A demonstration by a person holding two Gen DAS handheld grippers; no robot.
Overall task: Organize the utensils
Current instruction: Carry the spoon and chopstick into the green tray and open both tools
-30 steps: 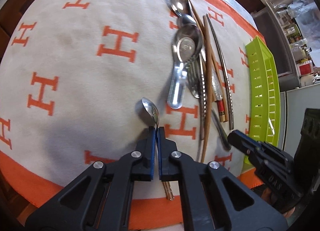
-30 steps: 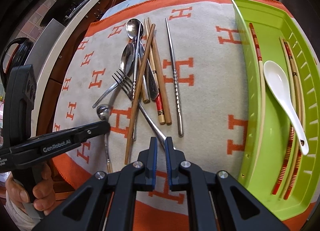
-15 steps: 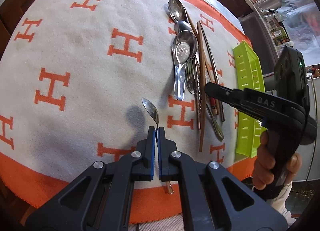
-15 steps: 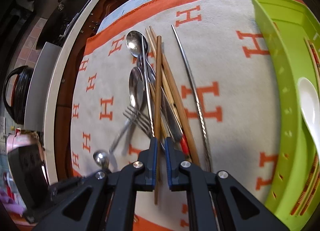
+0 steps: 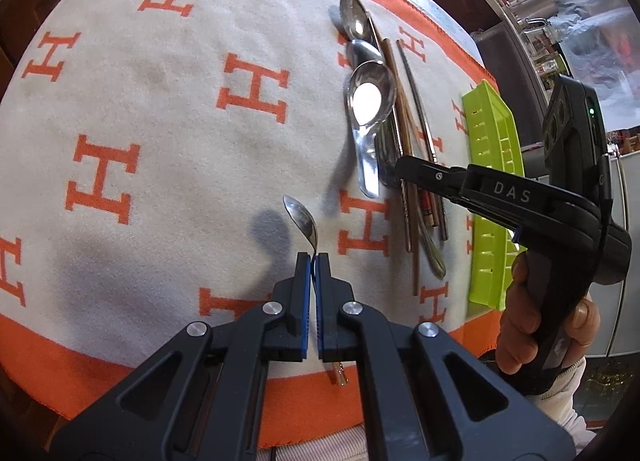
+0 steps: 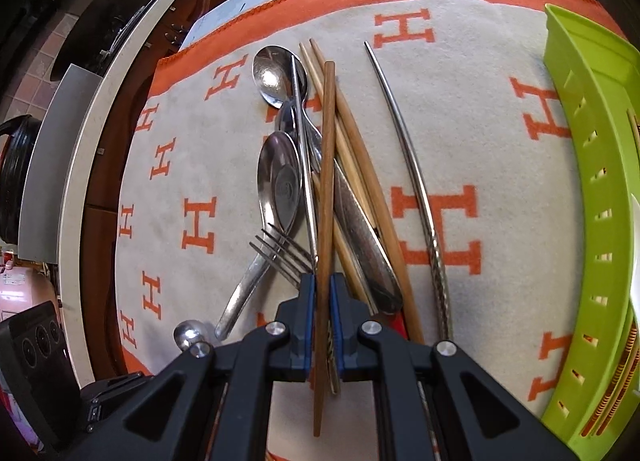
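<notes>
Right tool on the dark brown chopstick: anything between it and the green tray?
Nothing tall. Between the brown chopstick and the tray lie the lighter chopsticks, a steel handle and a metal chopstick, all flat on the cloth. Lifted, it should pass over them.

A cloth (image 6: 472, 109) covers the table. On it, a heap of utensils lies lengthwise in the right wrist view: a spoon (image 6: 276, 75) farthest back, a ladle (image 6: 280, 181) before it at the heap's left, a fork (image 6: 280, 249) crossing the ladle's handle. A chopstick (image 6: 327, 165) lies on top of the heap and runs between the right gripper's (image 6: 323, 289) fingers. Paired chopsticks (image 6: 352, 141) lie just right of it, and a metal chopstick (image 6: 416, 181) lies apart, farther right. The tray (image 6: 596, 181) sits at the cloth's right edge. In the left wrist view, the left gripper (image 5: 313, 261) holds a small spoon (image 5: 301, 217) left of the heap, above the cloth.
</notes>
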